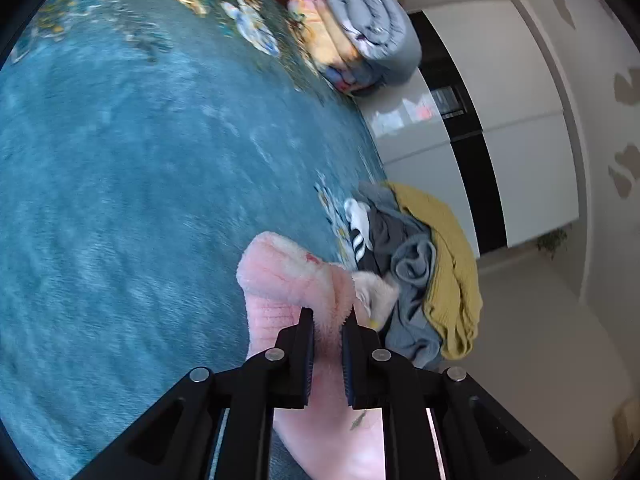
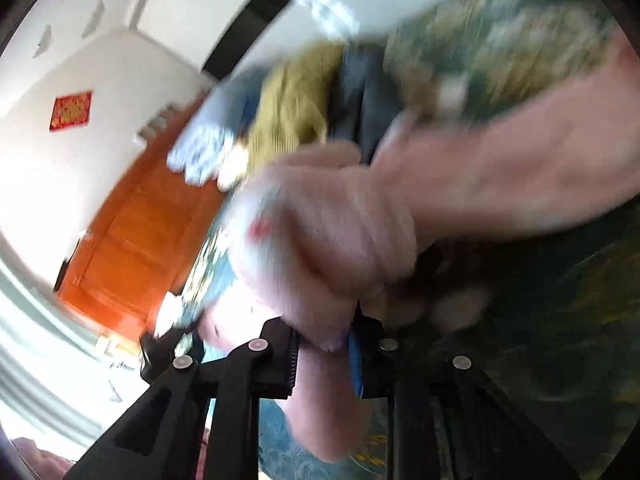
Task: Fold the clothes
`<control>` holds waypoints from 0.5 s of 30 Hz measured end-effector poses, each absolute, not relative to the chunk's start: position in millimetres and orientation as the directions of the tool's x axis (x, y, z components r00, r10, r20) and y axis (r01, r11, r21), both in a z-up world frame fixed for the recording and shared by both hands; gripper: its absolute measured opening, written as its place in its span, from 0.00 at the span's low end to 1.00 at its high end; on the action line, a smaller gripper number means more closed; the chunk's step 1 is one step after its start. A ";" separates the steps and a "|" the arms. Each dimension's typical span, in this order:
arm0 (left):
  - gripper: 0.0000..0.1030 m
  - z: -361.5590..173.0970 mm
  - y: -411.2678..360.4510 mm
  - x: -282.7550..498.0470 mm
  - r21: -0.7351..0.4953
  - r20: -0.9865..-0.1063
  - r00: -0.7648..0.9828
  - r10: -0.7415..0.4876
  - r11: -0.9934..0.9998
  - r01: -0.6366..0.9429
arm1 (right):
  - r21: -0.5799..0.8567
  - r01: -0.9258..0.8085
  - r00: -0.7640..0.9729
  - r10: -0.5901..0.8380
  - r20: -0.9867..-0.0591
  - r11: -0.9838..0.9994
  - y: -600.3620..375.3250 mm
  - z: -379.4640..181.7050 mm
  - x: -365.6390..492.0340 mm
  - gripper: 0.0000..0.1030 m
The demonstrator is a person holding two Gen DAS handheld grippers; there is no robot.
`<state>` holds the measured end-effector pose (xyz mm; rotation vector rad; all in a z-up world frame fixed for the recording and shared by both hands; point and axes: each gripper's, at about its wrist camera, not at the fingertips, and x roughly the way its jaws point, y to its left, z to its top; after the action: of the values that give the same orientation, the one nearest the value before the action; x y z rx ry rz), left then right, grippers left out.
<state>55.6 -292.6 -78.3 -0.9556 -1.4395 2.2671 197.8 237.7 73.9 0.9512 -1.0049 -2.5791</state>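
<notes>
A fluffy pink garment (image 1: 288, 288) hangs over the teal bed cover (image 1: 140, 180). My left gripper (image 1: 328, 316) is shut on its edge, pink fleece bunched between the fingers. In the blurred right wrist view the same pink garment (image 2: 328, 236) fills the middle, and my right gripper (image 2: 324, 344) is shut on another part of it. A pile of unfolded clothes (image 1: 424, 272), grey, black-and-white striped and mustard yellow, lies at the bed's edge just beyond the left gripper; it also shows in the right wrist view (image 2: 296, 112).
Folded quilts (image 1: 360, 36) are stacked at the far end of the bed. White cabinets (image 1: 500, 120) and a pale floor (image 1: 540, 340) lie to the right. An orange wooden door (image 2: 132, 236) shows in the right wrist view.
</notes>
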 end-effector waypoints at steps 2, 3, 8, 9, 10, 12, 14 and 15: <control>0.12 -78.3 -282.4 50.8 -0.888 -0.367 -0.727 0.580 -0.452 0.087 | 0.612 -0.009 -0.838 -0.328 -0.436 -0.791 245.5 123.3 219.5 0.19; 0.12 -78.4 -277.1 48.5 -0.891 -0.362 -0.722 0.590 -0.448 0.080 | 0.573 0.021 -0.866 -0.301 -0.398 -0.819 243.9 147.1 228.1 0.17; 0.12 -66.6 -290.3 50.2 -0.882 -0.368 -0.751 0.549 -0.462 0.095 | 0.445 0.144 -0.861 -0.334 -0.383 -0.884 196.0 171.7 212.2 0.05; 0.12 -61.9 -297.6 53.4 -0.879 -0.365 -0.763 0.534 -0.467 0.095 | 0.433 0.161 -0.834 -0.356 -0.420 -0.887 183.1 159.3 198.7 0.05; 0.12 -57.2 -304.8 56.6 -0.877 -0.363 -0.774 0.519 -0.471 0.095 | 0.417 0.175 -0.805 -0.374 -0.460 -0.892 168.9 145.5 184.8 0.05; 0.11 -49.7 -318.2 64.3 -0.866 -0.366 -0.791 0.490 -0.490 0.097 | 0.422 0.164 -0.773 -0.382 -0.507 -0.892 164.7 119.6 179.5 0.05; 0.11 -47.0 -331.9 71.6 -0.856 -0.377 -0.804 0.460 -0.505 0.111 | 0.473 0.150 -0.770 -0.403 -0.494 -0.868 187.6 106.2 178.4 0.05; 0.10 -47.9 -338.4 73.9 -0.852 -0.384 -0.808 0.446 -0.508 0.125 | 0.495 0.139 -0.780 -0.403 -0.479 -0.858 201.5 103.8 184.2 0.06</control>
<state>73.9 -338.4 -47.9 -0.8690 -1.4384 2.4181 184.2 201.5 103.8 0.8550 -0.6387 -2.6369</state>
